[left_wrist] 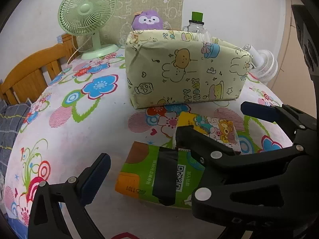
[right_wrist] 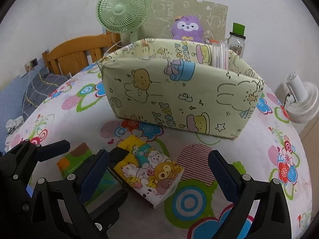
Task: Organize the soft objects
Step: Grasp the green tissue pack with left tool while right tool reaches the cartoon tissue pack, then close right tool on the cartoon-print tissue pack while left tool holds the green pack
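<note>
Two hand-held black grippers close in on a pair of soft tissue packs lying side by side on a round table covered in a white cloth printed with bright flowers [right_wrist: 259, 159]. The right gripper [right_wrist: 157, 173] hangs with its blue-padded fingers spread wide on either side of the yellow cartoon-animal tissue pack [right_wrist: 151, 173], which rests flat on the cloth, not yet clamped; the stance suggests a pinch across its short sides is intended. The left gripper [left_wrist: 157, 171] is likewise open, one finger clear of the green and orange tissue pack [left_wrist: 143, 171] and the other over its top. Whether that upper finger touches the wrapper is hard to judge from the left wrist view.

Just behind both packs stands the pale green fabric-covered storage box with cartoon bears [right_wrist: 179, 91], open at the top and probably their destination. A purple plush toy [right_wrist: 187, 27] peeks above the far rim, seemingly already stowed or behind it. A mint green desk fan [left_wrist: 87, 14] stands beyond.
</note>
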